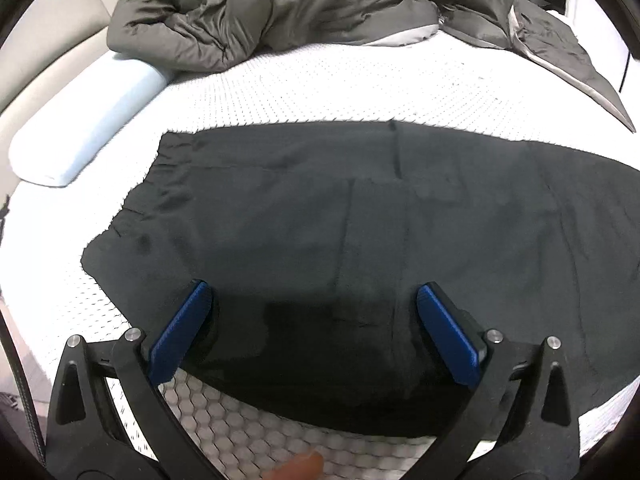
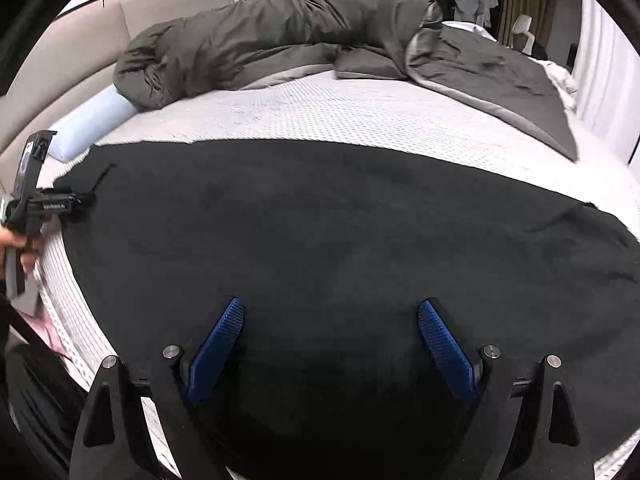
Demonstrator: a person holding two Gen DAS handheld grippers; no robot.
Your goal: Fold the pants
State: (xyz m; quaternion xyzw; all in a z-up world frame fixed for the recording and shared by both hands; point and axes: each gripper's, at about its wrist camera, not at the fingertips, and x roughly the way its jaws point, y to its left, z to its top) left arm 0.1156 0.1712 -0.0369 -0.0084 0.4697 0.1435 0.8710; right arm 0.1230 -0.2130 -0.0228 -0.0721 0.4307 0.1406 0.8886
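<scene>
With both my grippers, left [image 1: 312,332] and right [image 2: 330,344], spread wide and holding nothing, the pants [image 1: 360,232] lie flat across the mattress [image 1: 320,88]. Pinching one layer only could skew the fold; the duvet [image 1: 320,4] beyond stays clear.

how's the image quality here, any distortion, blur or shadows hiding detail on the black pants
Left wrist view: strong fisheye bending of the mattress; pants show faint seams, with a dark shadow between the left gripper fingers. Right wrist view: same bending; pants nearly featureless black, darkest near the right gripper; no glare.
</scene>
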